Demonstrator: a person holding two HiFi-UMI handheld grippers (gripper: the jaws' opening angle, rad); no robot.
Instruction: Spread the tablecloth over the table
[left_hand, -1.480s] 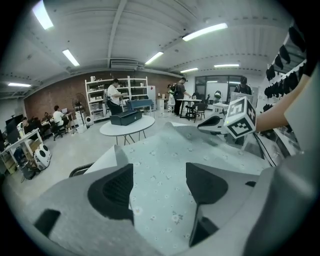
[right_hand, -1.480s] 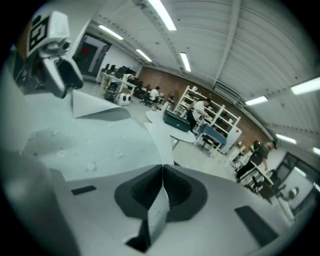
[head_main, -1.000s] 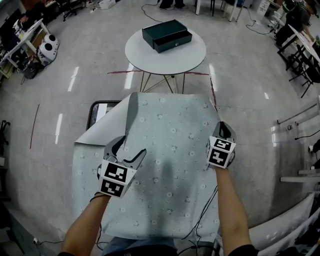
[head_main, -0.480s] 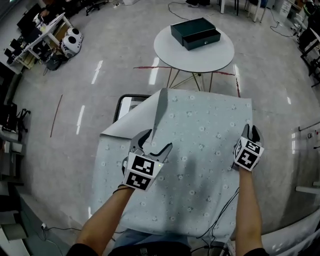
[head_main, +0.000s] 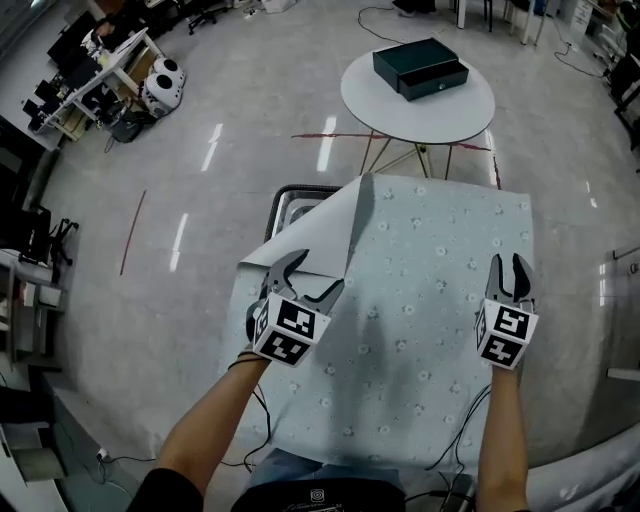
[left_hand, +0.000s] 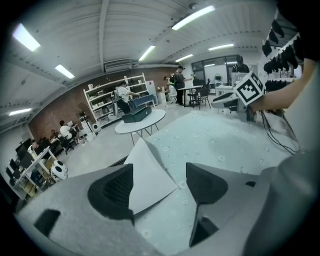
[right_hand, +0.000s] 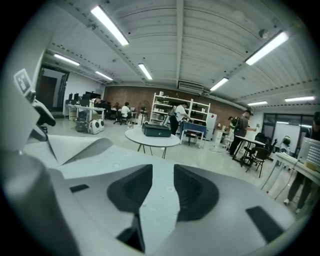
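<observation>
A pale blue tablecloth with small flowers lies over the table. Its far left corner is folded back, white underside up. My left gripper hangs open over that flap. In the left gripper view the white flap lies between the wide jaws, and neither pad presses on it. My right gripper is above the cloth's right edge, its jaws opening. In the right gripper view only flat cloth shows through the gap between the jaws, with nothing gripped.
A round white table with a dark green box stands beyond the cloth's far edge. A black frame shows beside the folded corner. Desks and a white robot are at the far left. Cables hang at the near edge.
My right gripper has let go of the cloth's right edge, opened its jaws and lifted. My left gripper has moved towards the folded corner, still open.
</observation>
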